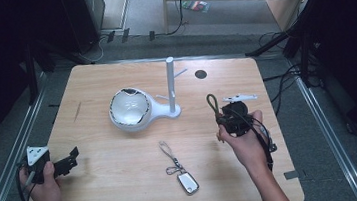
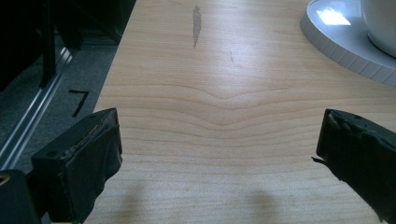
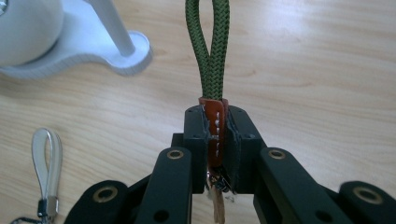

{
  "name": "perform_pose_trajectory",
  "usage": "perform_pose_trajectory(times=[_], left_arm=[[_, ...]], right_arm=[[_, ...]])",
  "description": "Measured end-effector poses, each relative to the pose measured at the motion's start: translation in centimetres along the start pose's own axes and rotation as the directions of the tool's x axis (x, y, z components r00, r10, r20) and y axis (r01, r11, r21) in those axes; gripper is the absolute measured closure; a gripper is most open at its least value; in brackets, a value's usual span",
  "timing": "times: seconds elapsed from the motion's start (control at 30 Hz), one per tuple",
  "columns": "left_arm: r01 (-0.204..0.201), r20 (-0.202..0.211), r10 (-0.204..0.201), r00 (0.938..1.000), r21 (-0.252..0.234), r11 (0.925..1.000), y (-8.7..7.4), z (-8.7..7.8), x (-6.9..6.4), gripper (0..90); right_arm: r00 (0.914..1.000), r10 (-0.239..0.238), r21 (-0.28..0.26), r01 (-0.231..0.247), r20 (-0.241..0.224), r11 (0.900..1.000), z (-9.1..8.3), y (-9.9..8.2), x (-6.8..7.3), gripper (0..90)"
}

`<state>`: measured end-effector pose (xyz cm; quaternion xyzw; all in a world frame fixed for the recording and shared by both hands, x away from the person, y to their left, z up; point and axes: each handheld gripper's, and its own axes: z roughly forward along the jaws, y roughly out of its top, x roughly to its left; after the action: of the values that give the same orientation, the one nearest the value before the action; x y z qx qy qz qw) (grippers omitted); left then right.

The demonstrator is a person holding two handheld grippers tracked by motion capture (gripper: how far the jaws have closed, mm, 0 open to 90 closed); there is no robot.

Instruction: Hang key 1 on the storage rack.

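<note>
The right gripper (image 3: 215,140) is clamped on the green strap (image 3: 211,51), loop upward, likely for the stand (image 1: 171,86); the left gripper (image 2: 219,154) gapes idle.

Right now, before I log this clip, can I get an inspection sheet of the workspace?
Surface: wooden table, one dark streak near its left edge.
Job's things: green cord loop with a brown leather tab, upright; white stand with post, pegs and dish.
Clutter: grey-strapped key fob lying flat at the front.
Grippers: right gripper shut on the tab; left gripper open, nothing between.
Cables: several on the floor behind and right.
Surroundings: grey floor, metal rails, dark stands.
</note>
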<state>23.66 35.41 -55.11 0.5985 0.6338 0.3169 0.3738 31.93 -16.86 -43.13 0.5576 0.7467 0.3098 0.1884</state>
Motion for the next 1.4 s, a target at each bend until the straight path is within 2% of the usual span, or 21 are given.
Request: perform_pose_trajectory(times=[0.27, 0.33, 0.37, 0.5, 0.57, 0.63, 0.73, 0.8, 0.9, 0.97, 1.0, 1.13, 1.27, 1.4], left_arm=[[0.006, 0.003, -0.006, 1.0000, -0.001, 1.0000, 0.0, 0.0, 0.0, 0.3], [0.010, 0.002, -0.010, 0.9999, -0.003, 0.9999, 0.0, 0.0, 0.0, 0.3], [0.005, 0.002, -0.005, 1.0000, 0.000, 1.0000, 0.0, 0.0, 0.1, 0.3], [0.009, 0.002, -0.009, 1.0000, -0.003, 1.0000, 0.0, 0.0, 0.0, 0.3], [0.008, 0.001, -0.008, 1.0000, 0.000, 1.0000, 0.0, 0.0, 0.1, 0.3], [0.006, 0.002, -0.006, 1.0000, 0.002, 1.0000, 0.0, 0.0, 0.1, 0.3], [0.006, 0.002, -0.006, 1.0000, 0.002, 1.0000, 0.0, 0.0, 0.1, 0.3], [0.006, 0.002, -0.006, 1.0000, 0.002, 1.0000, 0.0, 0.0, 0.1, 0.3], [0.008, 0.002, -0.008, 1.0000, 0.000, 1.0000, 0.0, 0.0, 0.1, 0.3], [0.009, 0.003, -0.009, 1.0000, 0.000, 1.0000, 0.0, 0.0, 0.1, 0.3], [0.009, 0.003, -0.009, 1.0000, 0.000, 1.0000, 0.0, 0.0, 0.1, 0.3], [0.009, 0.003, -0.009, 1.0000, 0.001, 1.0000, 0.0, 0.0, 0.1, 0.3], [0.009, 0.004, -0.009, 1.0000, 0.001, 1.0000, 0.0, 0.0, 0.1, 0.3], [0.009, 0.004, -0.009, 0.9999, 0.001, 1.0000, 0.0, 0.0, 0.1, 0.3]], right_arm=[[1.0000, -0.006, -0.096, 0.006, -0.005, 0.9954, -0.1, 0.9, 1.0, 80.8], [1.0000, -0.006, -0.116, 0.005, -0.006, 0.9933, -0.1, 1.1, 1.3, 80.8], [0.9999, -0.005, -0.143, 0.003, -0.014, 0.9898, -0.2, 1.3, 1.4, 80.8], [0.9998, -0.008, -0.172, 0.005, -0.015, 0.9850, -0.3, 1.6, 1.7, 80.8], [0.9999, -0.012, -0.209, 0.010, -0.009, 0.9779, -0.4, 1.9, 1.9, 80.8], [0.9998, -0.014, -0.220, 0.011, -0.013, 0.9754, -0.5, 2.0, 2.0, 80.8], [0.9993, -0.034, -0.263, 0.030, -0.013, 0.9644, -0.5, 2.3, 2.5, 80.8], [0.9992, -0.037, -0.272, 0.032, -0.016, 0.9617, -0.5, 2.3, 2.6, 80.7], [0.9988, -0.044, -0.310, 0.035, -0.023, 0.9501, -0.5, 2.5, 2.8, 80.7], [0.9974, -0.058, -0.344, 0.040, -0.042, 0.9380, -0.5, 2.7, 2.9, 80.7], [0.9974, -0.058, -0.344, 0.040, -0.042, 0.9380, -0.5, 2.7, 2.9, 80.7], [0.9954, -0.081, -0.374, 0.056, -0.051, 0.9259, -0.4, 3.0, 3.1, 80.7], [0.9937, -0.085, -0.379, 0.050, -0.074, 0.9242, -0.1, 3.5, 3.2, 80.6], [0.9944, -0.083, -0.382, 0.051, -0.066, 0.9229, 0.2, 3.9, 3.2, 80.7]])
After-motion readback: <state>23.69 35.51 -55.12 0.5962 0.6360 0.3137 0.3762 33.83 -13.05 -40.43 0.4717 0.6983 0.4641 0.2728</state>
